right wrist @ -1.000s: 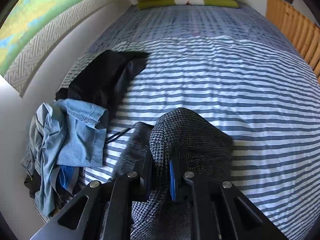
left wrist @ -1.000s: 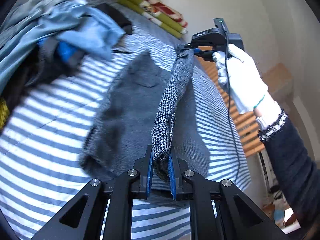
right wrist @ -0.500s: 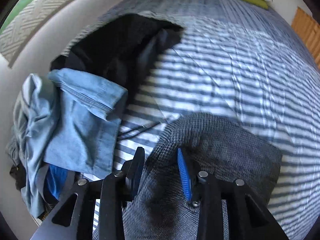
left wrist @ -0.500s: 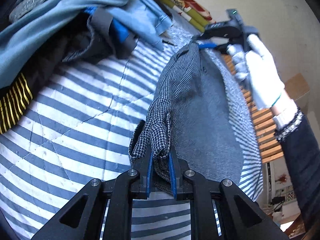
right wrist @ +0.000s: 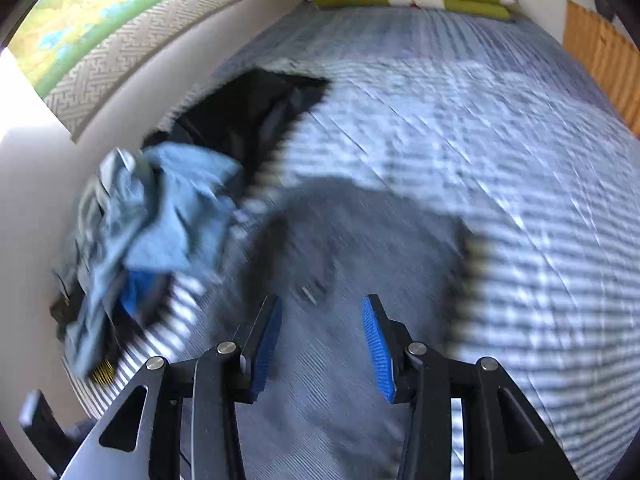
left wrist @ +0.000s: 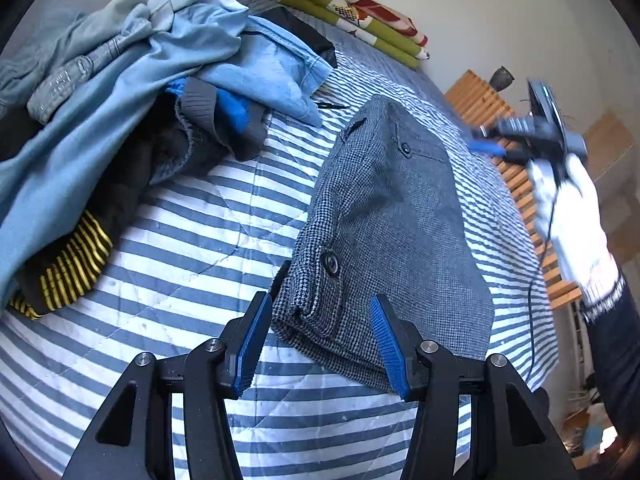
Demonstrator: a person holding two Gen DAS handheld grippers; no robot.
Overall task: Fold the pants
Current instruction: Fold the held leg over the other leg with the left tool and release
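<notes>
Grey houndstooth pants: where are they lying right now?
In the left wrist view the grey houndstooth pants lie folded on the striped bedspread, right of the pile of blue clothes, just ahead of the open left gripper.

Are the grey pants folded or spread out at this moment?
Folded. The grey pants lie doubled on the striped bed, layered edges stacked near the open left gripper; neither gripper holds them.

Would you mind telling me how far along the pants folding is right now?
Done: the grey pants lie folded on the striped bed. In hand: nothing; left gripper and right gripper are open. Left: perhaps tidying, then the clothes pile.
</notes>
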